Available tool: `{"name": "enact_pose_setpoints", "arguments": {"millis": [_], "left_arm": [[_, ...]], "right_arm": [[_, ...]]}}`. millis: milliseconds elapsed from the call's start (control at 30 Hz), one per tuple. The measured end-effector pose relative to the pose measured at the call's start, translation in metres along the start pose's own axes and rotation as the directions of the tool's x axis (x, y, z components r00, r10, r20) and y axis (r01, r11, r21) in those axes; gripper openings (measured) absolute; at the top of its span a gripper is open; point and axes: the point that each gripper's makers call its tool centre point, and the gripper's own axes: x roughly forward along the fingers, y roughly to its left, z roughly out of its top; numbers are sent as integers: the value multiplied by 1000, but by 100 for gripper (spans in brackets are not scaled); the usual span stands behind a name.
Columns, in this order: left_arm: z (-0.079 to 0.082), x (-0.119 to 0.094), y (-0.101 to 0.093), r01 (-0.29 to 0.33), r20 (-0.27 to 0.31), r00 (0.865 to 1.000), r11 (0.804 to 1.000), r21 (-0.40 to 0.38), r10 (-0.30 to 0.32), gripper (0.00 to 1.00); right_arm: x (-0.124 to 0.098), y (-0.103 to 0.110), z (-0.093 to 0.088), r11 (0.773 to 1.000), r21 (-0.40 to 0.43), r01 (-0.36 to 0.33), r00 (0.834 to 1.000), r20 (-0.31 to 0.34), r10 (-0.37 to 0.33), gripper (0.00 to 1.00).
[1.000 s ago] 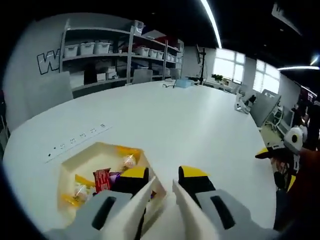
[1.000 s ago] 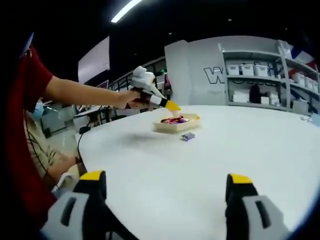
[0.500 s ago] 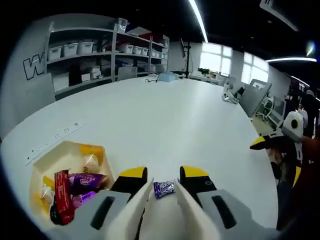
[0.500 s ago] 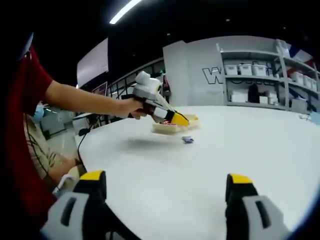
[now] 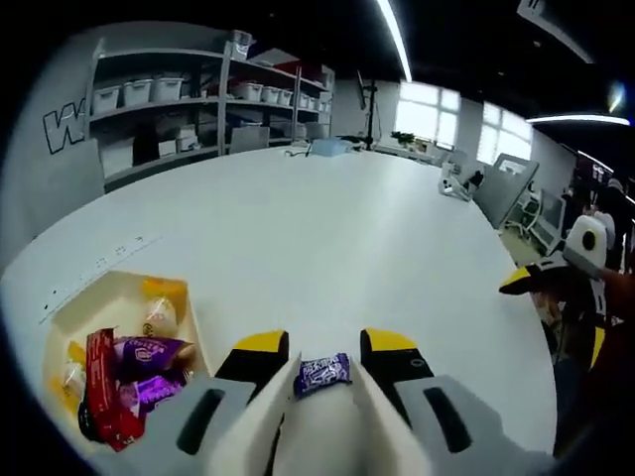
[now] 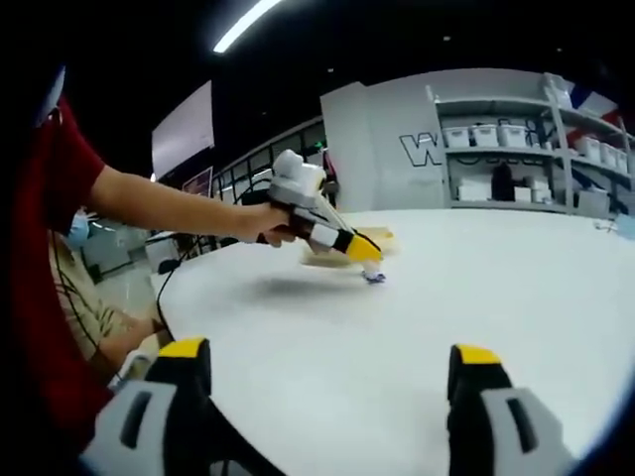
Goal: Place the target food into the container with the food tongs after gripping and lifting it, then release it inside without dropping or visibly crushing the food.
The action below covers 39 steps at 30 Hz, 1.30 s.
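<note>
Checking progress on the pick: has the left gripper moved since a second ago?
Yes. In the right gripper view the left gripper has dropped from above the cream tray to the purple-wrapped candy beside it.

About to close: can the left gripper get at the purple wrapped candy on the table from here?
Probably yes. The purple wrapped candy lies on the white table between the open tips of the left gripper, beside the tray, with nothing blocking it.

Purple candy (image 5: pixel 322 373), cream tray (image 5: pixel 104 298)
</note>
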Motion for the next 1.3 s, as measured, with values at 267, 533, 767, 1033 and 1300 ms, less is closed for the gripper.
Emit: {"name": "enact_pose_setpoints", "arguments": {"millis": [267, 533, 767, 1033, 1300], "left_arm": [[-4, 0, 1, -4, -13, 1000, 1000, 7, 4, 23], [-3, -3, -1, -53, -12, 999, 999, 10, 53, 19], [12, -17, 8, -74, 30, 997, 997, -7, 74, 20], [28, -42, 24, -100, 66, 993, 994, -34, 102, 20], [32, -65, 70, -182, 87, 978, 979, -90, 190, 21]], "right_arm": [[1, -1, 0, 1000, -2, 1, 1000, 0, -1, 99], [2, 2, 0, 1000, -14, -1, 1000, -8, 1, 99], [0, 3, 3, 1000, -17, -2, 1000, -3, 2, 99], [3, 9, 4, 999, -29, -15, 1000, -9, 14, 99], [2, 10, 3, 999, -30, -13, 1000, -16, 13, 99]]}}
